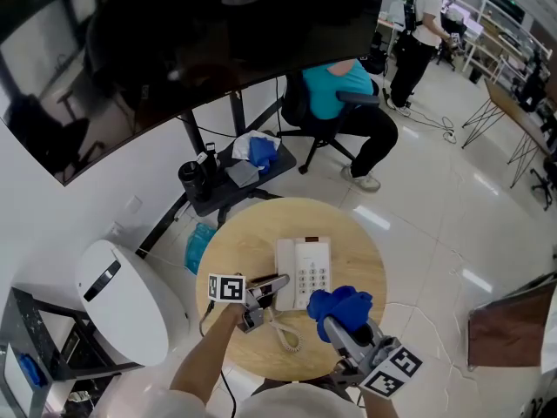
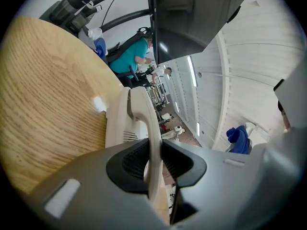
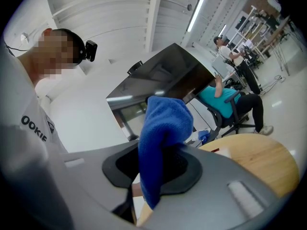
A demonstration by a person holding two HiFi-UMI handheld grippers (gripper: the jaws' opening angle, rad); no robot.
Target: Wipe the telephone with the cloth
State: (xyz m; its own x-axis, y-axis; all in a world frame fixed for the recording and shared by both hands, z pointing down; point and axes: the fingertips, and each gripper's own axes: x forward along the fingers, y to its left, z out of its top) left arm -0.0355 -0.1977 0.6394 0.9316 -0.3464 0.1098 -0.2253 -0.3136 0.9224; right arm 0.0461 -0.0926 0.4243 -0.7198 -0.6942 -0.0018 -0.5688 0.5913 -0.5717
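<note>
A white telephone (image 1: 305, 273) lies in the middle of the round wooden table (image 1: 235, 242). My left gripper (image 1: 268, 287) is at the phone's left side, shut on the white handset (image 2: 144, 123), which stands on edge between the pads next to the phone base (image 2: 116, 123). The coiled cord (image 1: 285, 331) trails toward the table's near edge. My right gripper (image 1: 341, 316) hovers over the phone's near right corner, shut on a blue cloth (image 1: 339, 306). In the right gripper view the blue cloth (image 3: 163, 128) bulges up out of the jaws, and the table (image 3: 259, 162) lies below.
A big dark screen (image 1: 174, 42) on a black stand looms behind the table. The stand's base holds a black cup (image 1: 193, 179) and blue rags (image 1: 261, 151). A seated person in teal (image 1: 344, 90) is beyond it. A white rounded device (image 1: 122, 299) stands at the left.
</note>
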